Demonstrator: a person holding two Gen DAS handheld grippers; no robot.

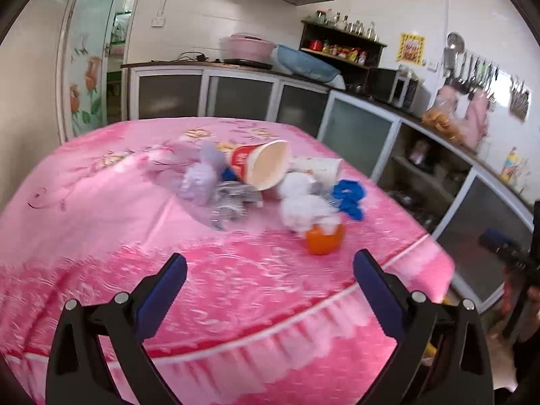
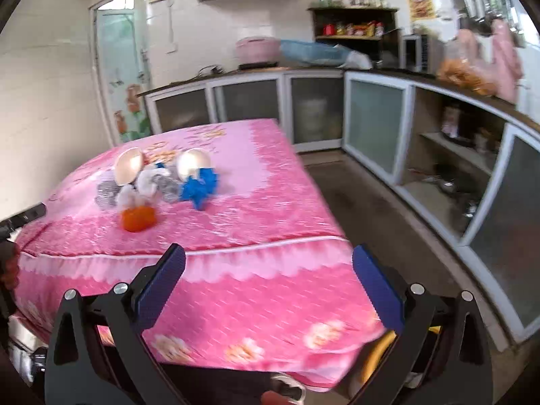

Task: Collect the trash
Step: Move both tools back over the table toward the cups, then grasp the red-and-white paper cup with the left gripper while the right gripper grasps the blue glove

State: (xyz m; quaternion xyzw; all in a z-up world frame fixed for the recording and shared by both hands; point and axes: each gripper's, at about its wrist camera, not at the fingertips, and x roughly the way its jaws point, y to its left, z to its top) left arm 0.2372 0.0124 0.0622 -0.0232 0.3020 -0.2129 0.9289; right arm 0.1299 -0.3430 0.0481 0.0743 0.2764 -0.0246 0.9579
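I am just starting; both my left tongs (image 1: 270, 263) and right tongs (image 2: 269, 258) are wide and empty; next I reach for the orange peel (image 1: 324, 236), nearest the tabletop's (image 1: 101, 229) front edge.

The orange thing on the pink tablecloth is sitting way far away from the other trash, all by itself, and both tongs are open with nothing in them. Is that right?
Not quite. The orange thing is not by itself: it sits right against the pile, beside the white crumpled paper, as the left wrist view shows. The rest holds: it is on the pink tablecloth, and the left tongs and right tongs are open and empty.
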